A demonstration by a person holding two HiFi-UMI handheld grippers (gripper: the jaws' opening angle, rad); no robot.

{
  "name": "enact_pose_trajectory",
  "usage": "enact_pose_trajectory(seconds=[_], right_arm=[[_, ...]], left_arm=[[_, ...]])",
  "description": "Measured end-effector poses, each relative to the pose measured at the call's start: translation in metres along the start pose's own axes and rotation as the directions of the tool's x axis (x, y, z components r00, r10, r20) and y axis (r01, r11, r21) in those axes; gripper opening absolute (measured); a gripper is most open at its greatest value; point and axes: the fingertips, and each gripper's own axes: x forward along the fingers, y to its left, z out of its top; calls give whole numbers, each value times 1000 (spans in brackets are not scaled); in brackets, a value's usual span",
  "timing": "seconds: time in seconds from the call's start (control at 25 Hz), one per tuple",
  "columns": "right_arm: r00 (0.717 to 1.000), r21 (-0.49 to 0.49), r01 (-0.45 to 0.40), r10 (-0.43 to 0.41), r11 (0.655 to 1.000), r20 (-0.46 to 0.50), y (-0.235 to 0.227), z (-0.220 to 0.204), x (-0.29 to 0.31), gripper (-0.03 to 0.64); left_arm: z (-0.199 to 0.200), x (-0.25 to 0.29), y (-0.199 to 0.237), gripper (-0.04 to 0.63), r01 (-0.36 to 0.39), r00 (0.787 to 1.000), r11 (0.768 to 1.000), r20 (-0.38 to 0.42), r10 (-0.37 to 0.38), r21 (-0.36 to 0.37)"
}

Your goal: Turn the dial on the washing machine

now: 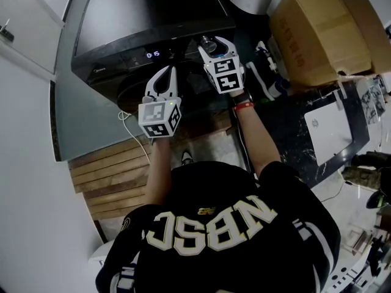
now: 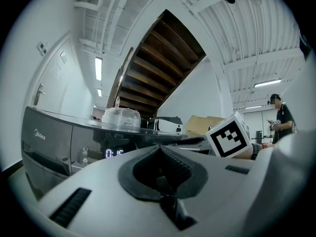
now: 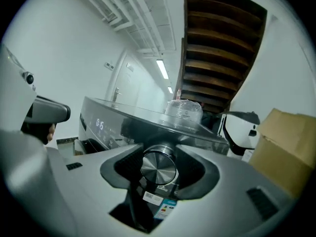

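Closing on the dial (image 3: 159, 169) from both sides, your right hand-held gripper (image 3: 160, 161) has its jaws set wide, with the ribbed pads against the knob's rim and its brushed metal face showing between them; the grip is on the dial and on nothing else. In the head view that gripper (image 1: 215, 43) reaches to the dark control strip along the top front of the washing machine (image 1: 140, 17); the dial (image 1: 208, 43) sits right at its tips, near the strip's right end. The lit display (image 1: 153, 54) lies on the same strip to the left of the dial, apart from the jaws. Your left hand-held gripper (image 1: 164, 77) hangs lower and further left, in front of the machine and below the display, clear of the dial; its jaws are drawn together with nothing between them, and its own view looks past them at the machine's front. A clear wrapped bundle (image 3: 183, 113) rests on the machine's top behind the dial; a cardboard box (image 1: 317, 29) stands to the machine's right.
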Motion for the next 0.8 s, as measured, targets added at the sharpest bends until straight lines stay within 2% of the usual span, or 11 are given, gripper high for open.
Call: enact_pose_trajectory(seconds=[0.28, 0.48, 0.68, 0.8], right_arm=[[999, 192, -24, 16, 981, 41, -9, -5, -1, 212], [999, 183, -21, 14, 983, 40, -9, -5, -1, 212], [1000, 117, -8, 5, 993, 23, -6, -3, 0, 212], [1000, 121, -9, 7, 993, 21, -6, -3, 0, 212]], left_arm=[[3, 1, -2, 12, 5, 1000, 1000, 10, -5, 0], [1, 2, -3, 12, 6, 1000, 1000, 6, -6, 0], [2, 2, -4, 12, 8, 1000, 1000, 8, -8, 4], [3, 2, -5, 12, 10, 1000, 1000, 7, -10, 6]])
